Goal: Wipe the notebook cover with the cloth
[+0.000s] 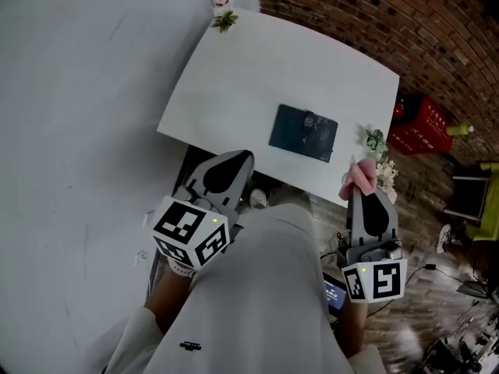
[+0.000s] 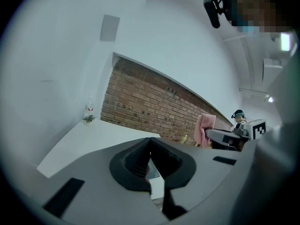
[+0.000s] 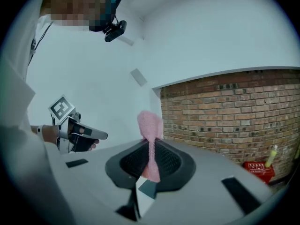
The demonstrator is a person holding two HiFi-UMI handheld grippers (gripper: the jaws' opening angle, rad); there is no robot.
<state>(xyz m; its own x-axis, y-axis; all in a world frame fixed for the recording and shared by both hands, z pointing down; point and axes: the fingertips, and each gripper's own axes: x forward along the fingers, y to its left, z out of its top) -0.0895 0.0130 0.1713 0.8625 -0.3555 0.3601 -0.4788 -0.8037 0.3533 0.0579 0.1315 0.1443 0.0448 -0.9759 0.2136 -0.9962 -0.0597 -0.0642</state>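
Dark blue-grey, that's the notebook [image 1: 304, 132], lying flat on the white table [image 1: 234, 76] near the front edge and toward its right side. Its long side runs across the view at a slight tilt, the right end a touch closer to the person. Nothing rests on the cover, and nothing touches it. The pink cloth [image 1: 360, 176] is up off the table, pinched in the right tongs [image 1: 361, 187]. The right gripper view shows the jaws closed tight on its middle, with a tuft standing above them and a tail hanging below. Those tongs sit just short of the table's front edge, beside the little flowers [image 1: 378, 158] at the corner. From there the notebook lies ahead and to the left. The left tongs [image 1: 240, 158] are closed too, tips together with nothing between them. They hover at the front edge with the notebook ahead and to the right. The cloth side looks the nearer of the two, so my call is a short reach forward and leftward, then down onto the cover, wiping along that long side.
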